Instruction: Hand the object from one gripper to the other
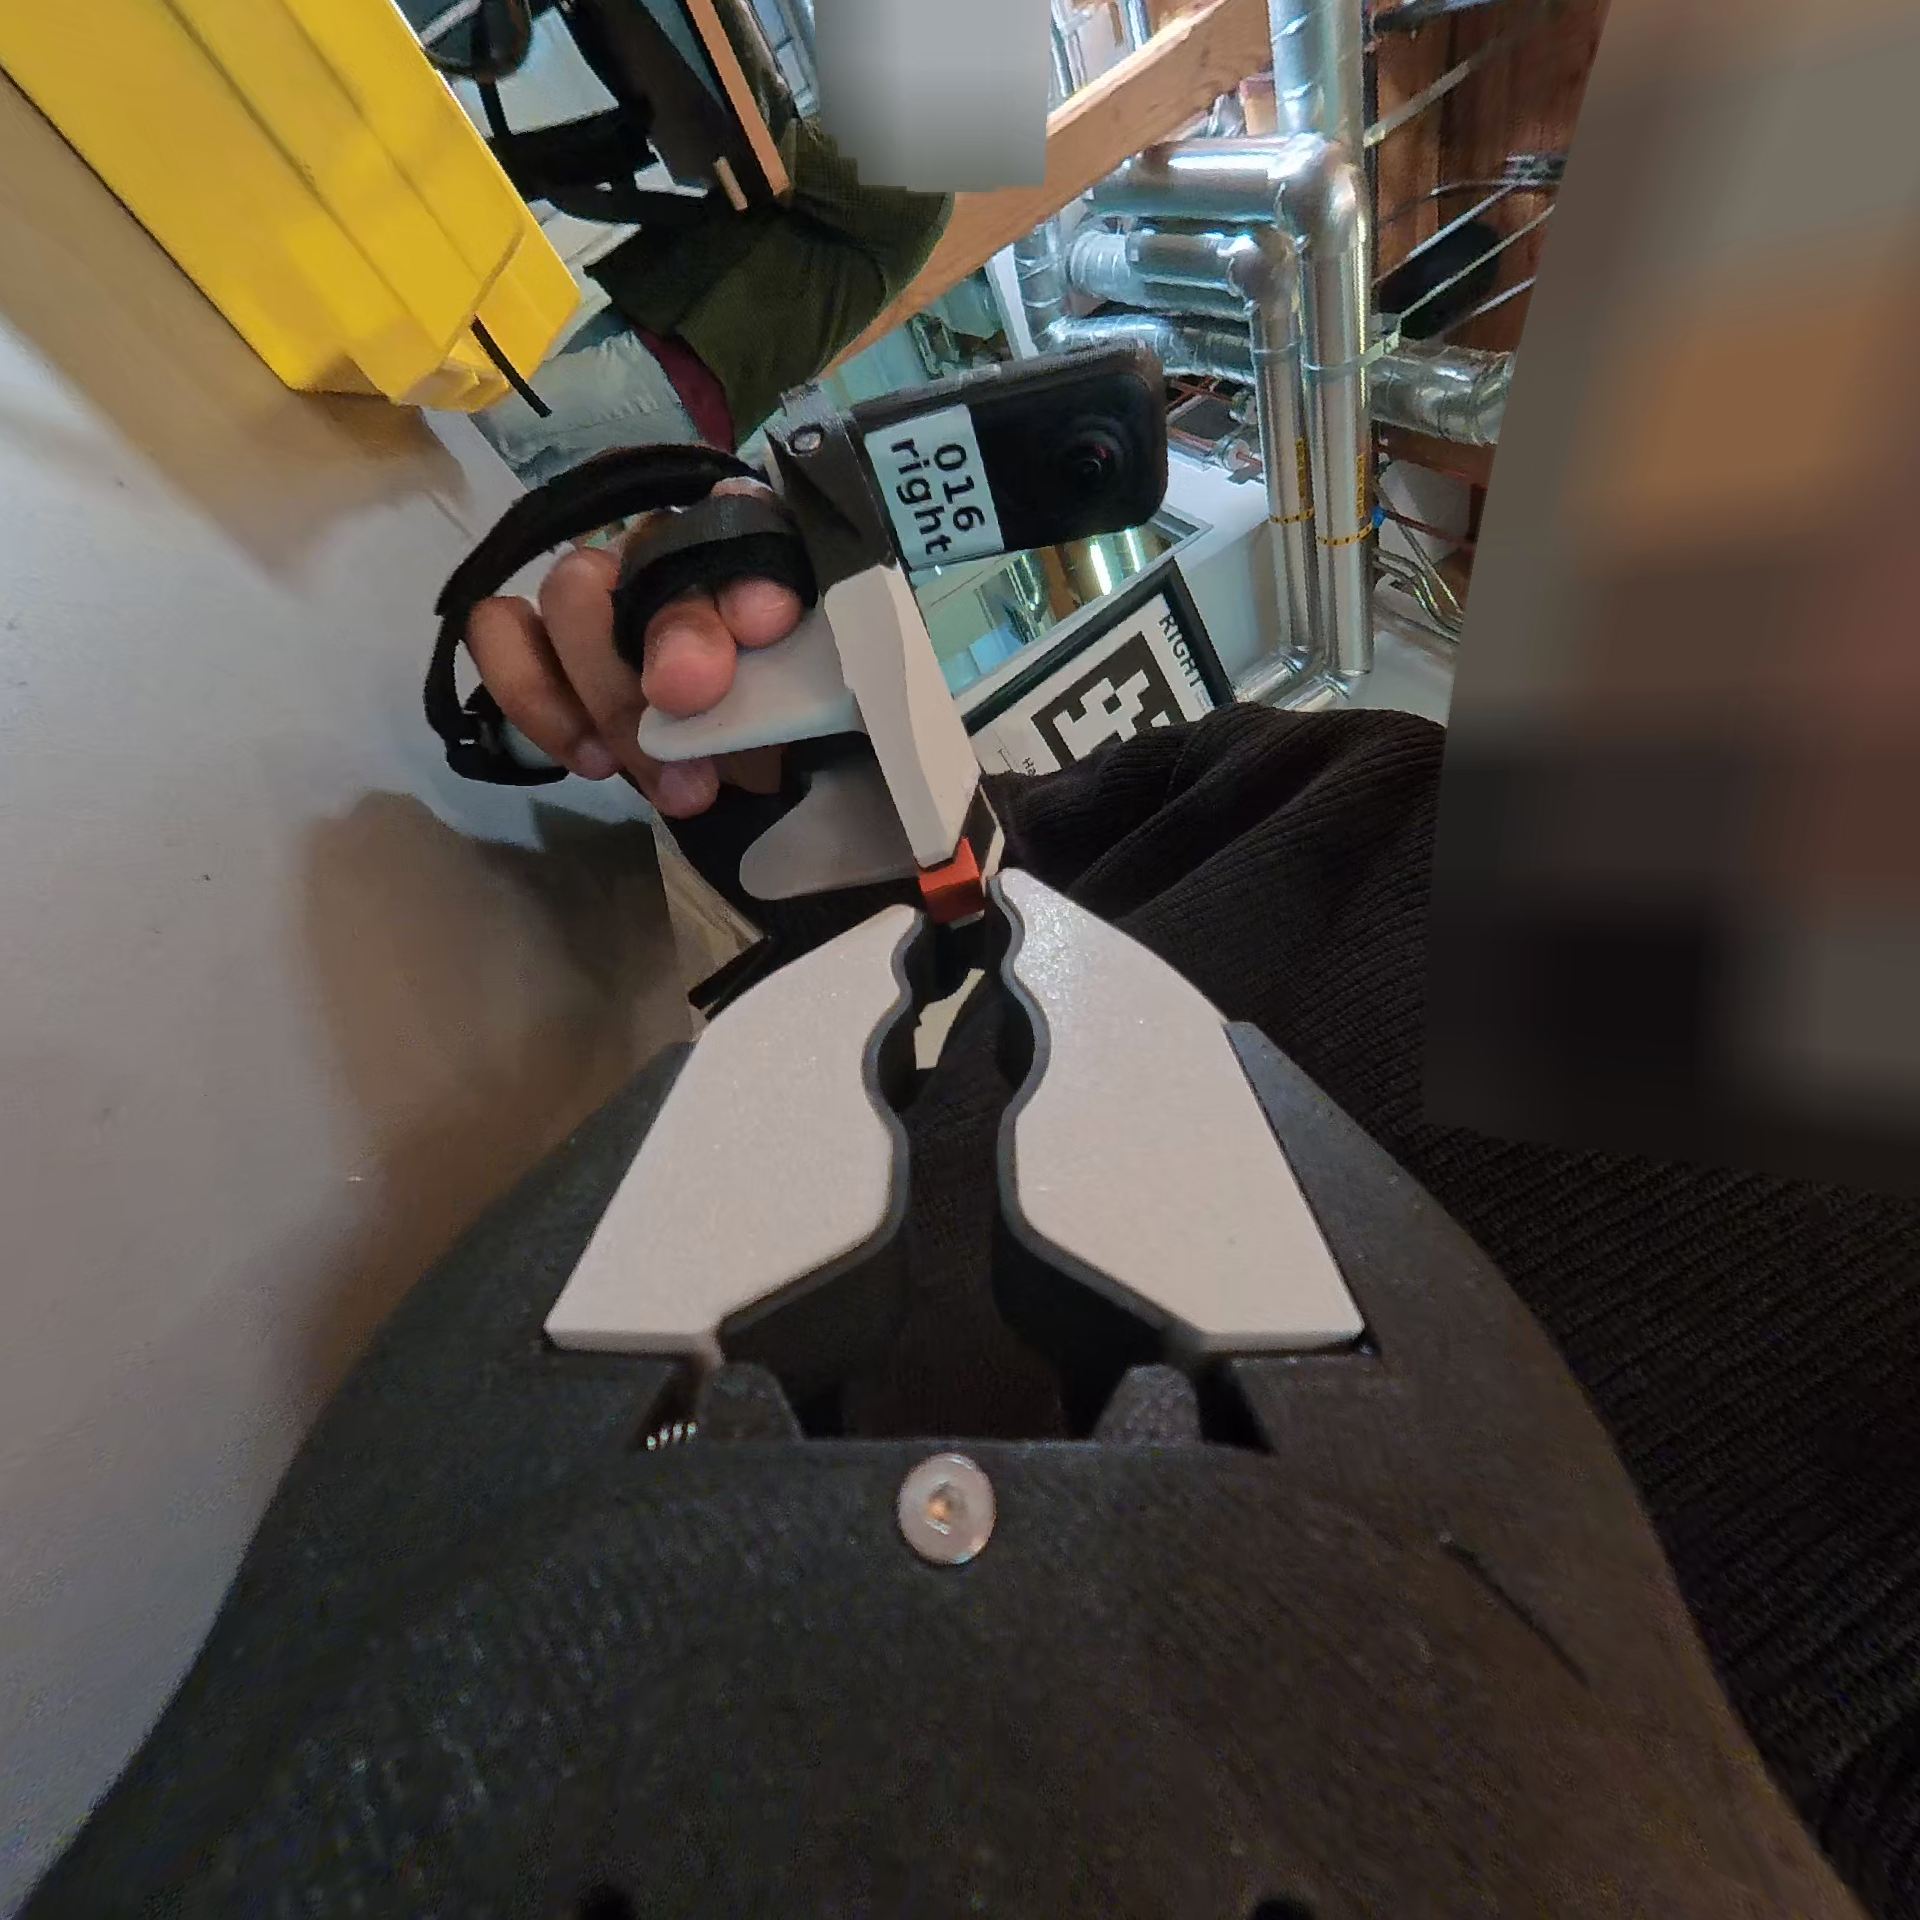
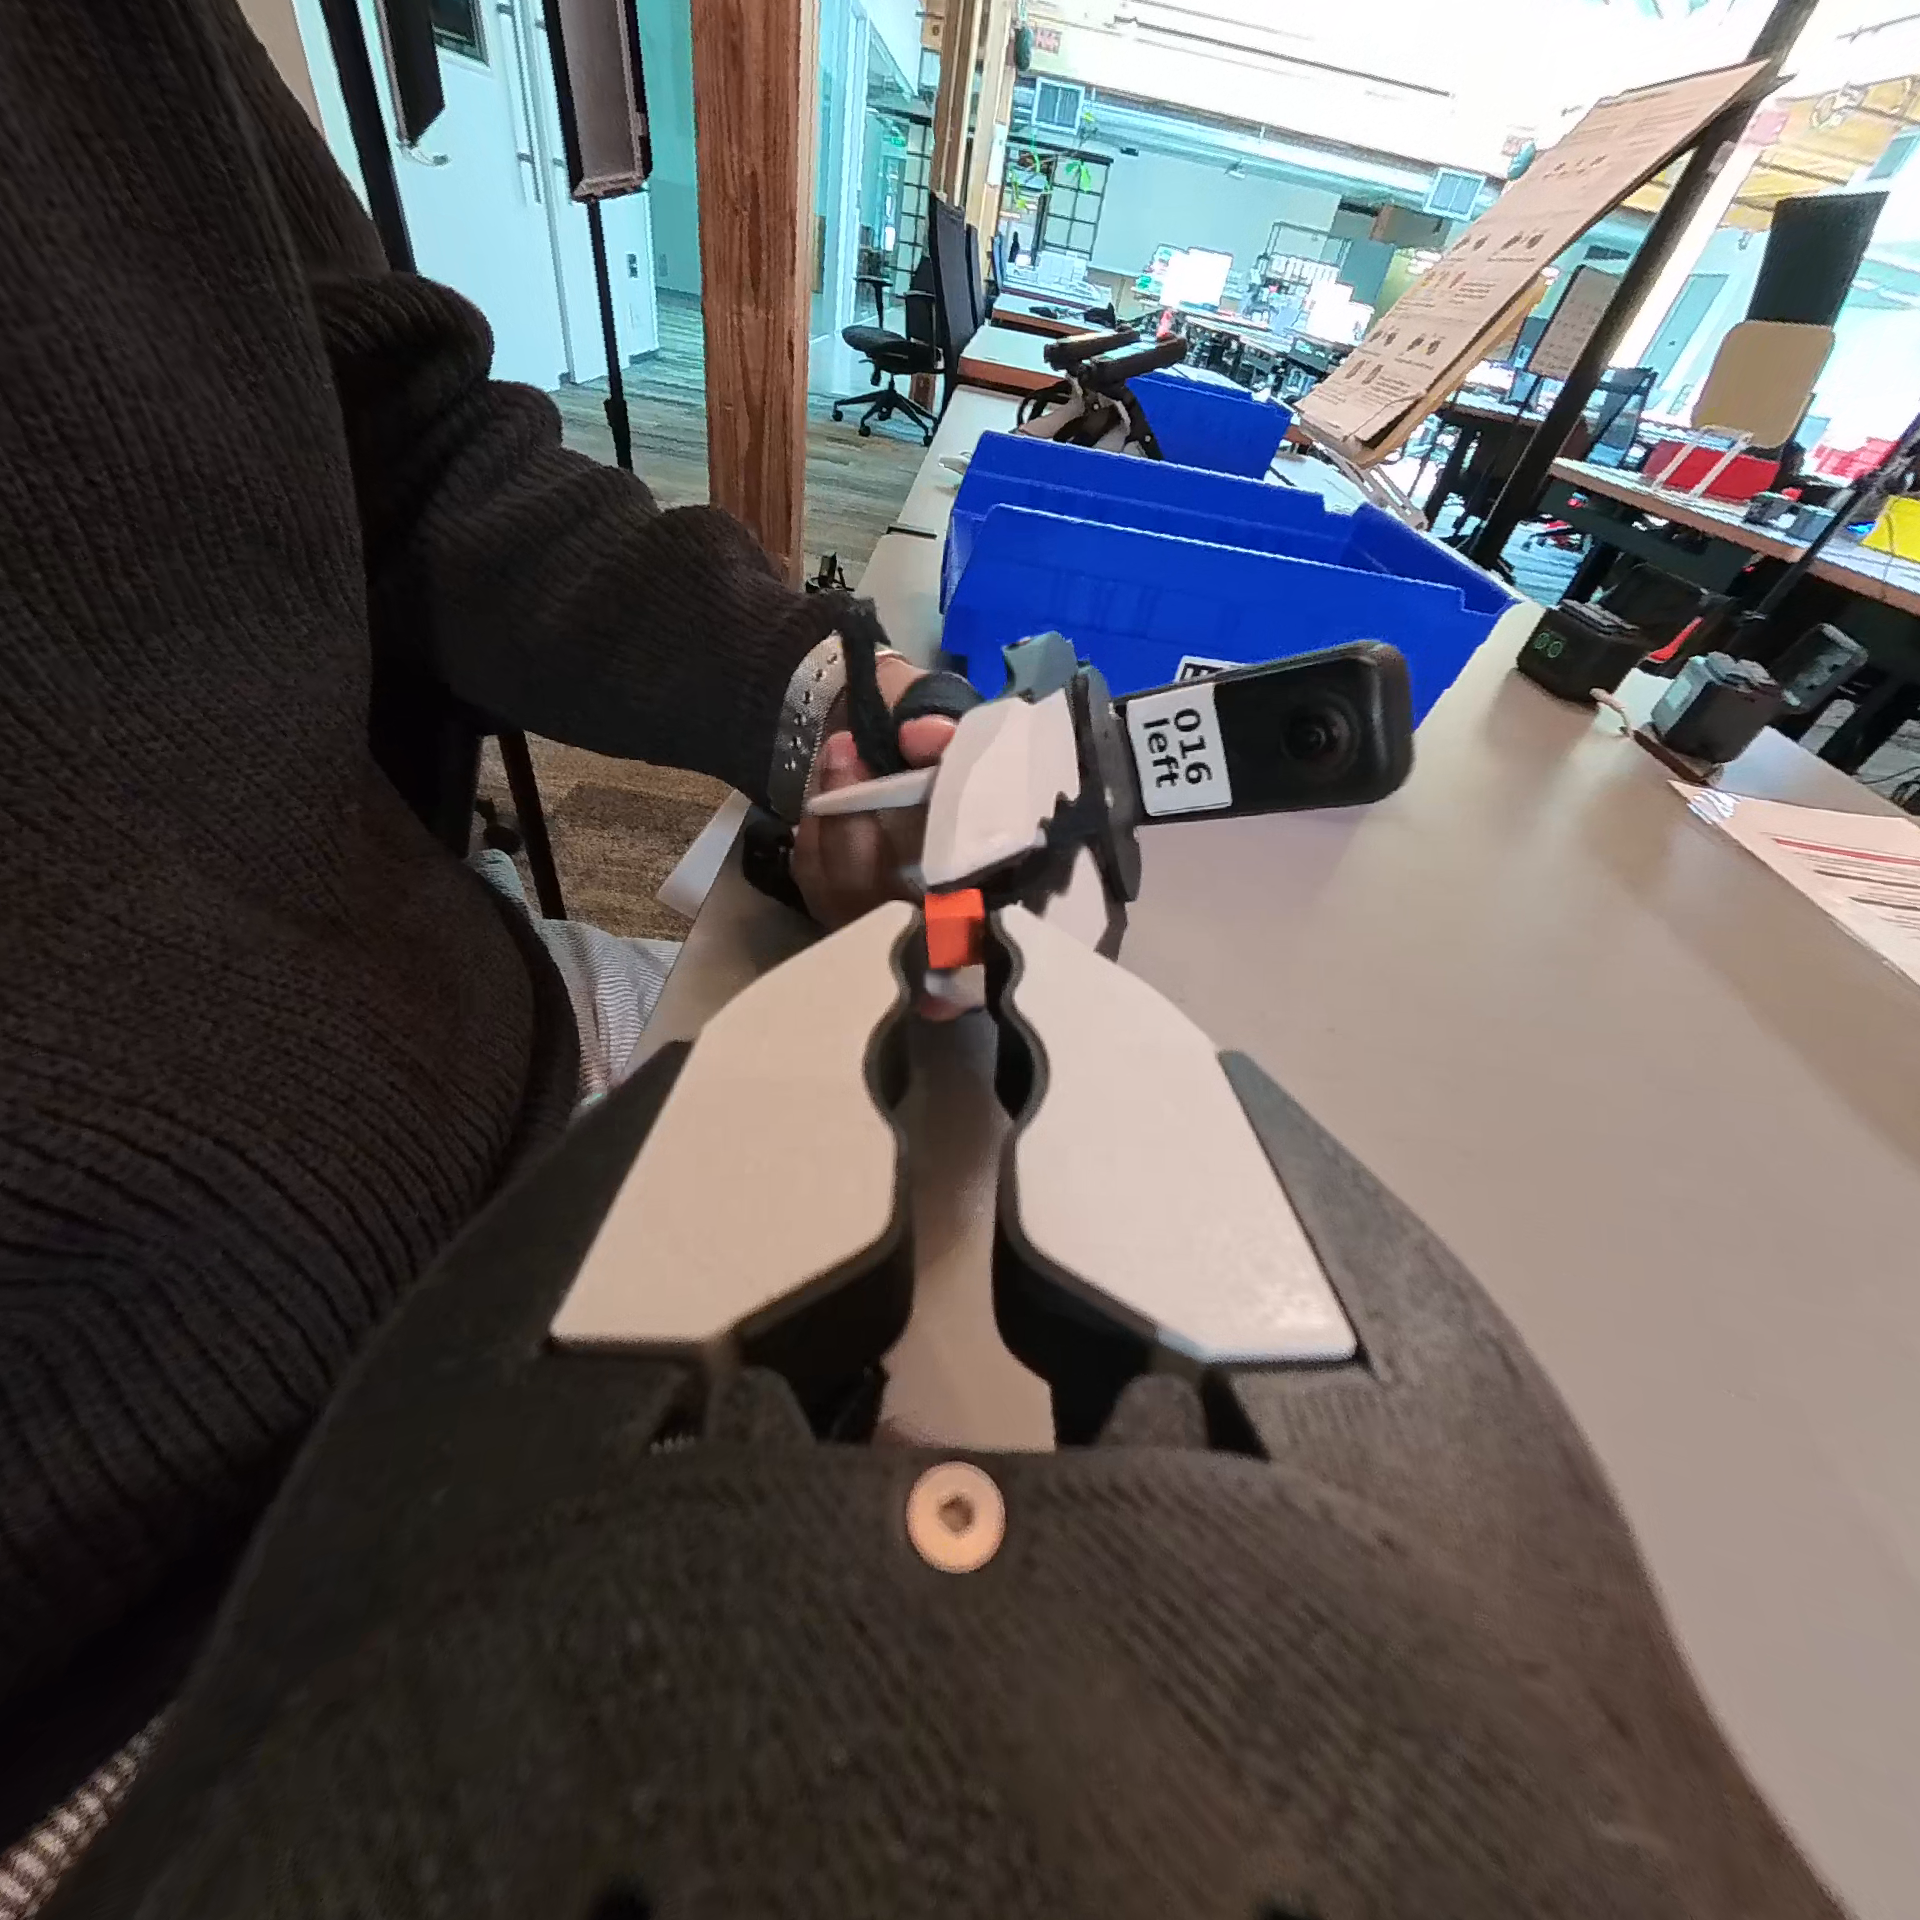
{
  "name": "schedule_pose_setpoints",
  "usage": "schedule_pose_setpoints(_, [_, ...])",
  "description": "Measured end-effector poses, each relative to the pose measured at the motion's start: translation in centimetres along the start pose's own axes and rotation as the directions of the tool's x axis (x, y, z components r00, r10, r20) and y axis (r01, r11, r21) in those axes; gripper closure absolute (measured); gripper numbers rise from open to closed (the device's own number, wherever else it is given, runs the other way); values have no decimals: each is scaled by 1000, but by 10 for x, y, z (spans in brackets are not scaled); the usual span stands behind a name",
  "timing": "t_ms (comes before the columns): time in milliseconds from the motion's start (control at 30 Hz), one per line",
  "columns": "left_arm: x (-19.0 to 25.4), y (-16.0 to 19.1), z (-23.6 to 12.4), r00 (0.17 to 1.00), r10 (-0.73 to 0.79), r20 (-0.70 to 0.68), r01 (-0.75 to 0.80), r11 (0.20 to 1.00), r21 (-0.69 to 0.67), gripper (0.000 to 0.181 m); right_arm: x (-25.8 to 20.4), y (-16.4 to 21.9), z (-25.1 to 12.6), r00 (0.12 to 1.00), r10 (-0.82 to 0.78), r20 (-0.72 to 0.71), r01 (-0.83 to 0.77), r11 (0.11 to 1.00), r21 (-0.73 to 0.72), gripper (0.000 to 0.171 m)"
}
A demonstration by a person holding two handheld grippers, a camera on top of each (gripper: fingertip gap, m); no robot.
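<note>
A small orange block [image 2: 954, 928] is held in the air between the two grippers, which meet tip to tip. In the right wrist view my right gripper [image 2: 951, 930] has its white fingertips [image 2: 883, 935] closed against the block's sides. The left gripper comes in from above and its tip sits on the block's upper end. In the left wrist view the block [image 1: 953, 883] sits at the very tips of my left gripper [image 1: 958, 899]. The right gripper's white finger [image 1: 914, 707] reaches down onto it. Both jaws stand narrow, about one block apart.
A beige table [image 2: 1455, 1091] lies below. Two blue bins [image 2: 1195, 582] stand behind the grippers, with small black devices [image 2: 1579, 644] and a paper sheet [image 2: 1849, 873] to the right. A yellow bin [image 1: 312, 187] is at upper left. The person's dark sleeve [image 2: 260, 727] fills the left. Left and right tips are no more than a few centimetres apart.
</note>
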State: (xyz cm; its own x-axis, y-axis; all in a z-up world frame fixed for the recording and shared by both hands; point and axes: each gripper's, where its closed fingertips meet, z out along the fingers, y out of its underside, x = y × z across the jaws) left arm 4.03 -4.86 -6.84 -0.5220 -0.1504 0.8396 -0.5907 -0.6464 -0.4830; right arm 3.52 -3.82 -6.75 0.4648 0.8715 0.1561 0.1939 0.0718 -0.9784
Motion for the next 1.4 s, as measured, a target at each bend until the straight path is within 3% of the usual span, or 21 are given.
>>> schedule_pose_setpoints(133, [-18, -15, -9, 992, 3, 126, -16, 995, 101, 137, 11, 0, -4, 998, 30, -52, -30, 1000, 3, 161])
schedule_pose_setpoints(267, [-25, -38, -24, 940, 153, 306, -216, 959, 183, 132, 22, 4, -8, 972, 225, -68, -224, 974, 15, 161])
schedule_pose_setpoints(433, [-23, -42, -23, 788, 402, 467, -483, 873, 63, 131, 35, -7, -16, 833, 553, 27, -550, 820, 156, 161])
schedule_pose_setpoints(533, [-21, -42, -19, 625, 565, 538, -641, 765, -59, 133, 41, -7, -20, 750, 657, 75, -657, 729, 192, 161])
schedule_pose_setpoints(633, [-18, -42, -16, 359, 728, 584, -781, 577, -239, 135, 41, -3, -19, 655, 744, 134, -755, 633, 172, 161])
schedule_pose_setpoints(700, [-18, -40, -13, 205, 789, 579, -823, 459, -335, 137, 39, 0, -17, 571, 799, 192, -821, 552, 145, 161])
schedule_pose_setpoints(767, [-19, -37, -9, 113, 822, 558, -835, 383, -395, 145, 37, 2, -15, 500, 835, 230, -866, 485, 121, 161])
schedule_pose_setpoints(1133, [-27, -23, -1, 14, 880, 474, -818, 283, -501, 163, 24, 12, -5, 276, 907, 317, -955, 295, -14, 161])
schedule_pose_setpoints(1333, [-27, -23, -1, 30, 881, 472, -810, 298, -505, 170, 22, 11, -5, 267, 903, 336, -957, 290, -18, 160])
schedule_pose_setpoints(1400, [-25, -24, -1, 39, 876, 481, -813, 308, -494, 170, 26, 10, -5, 280, 897, 343, -956, 294, 10, 150])
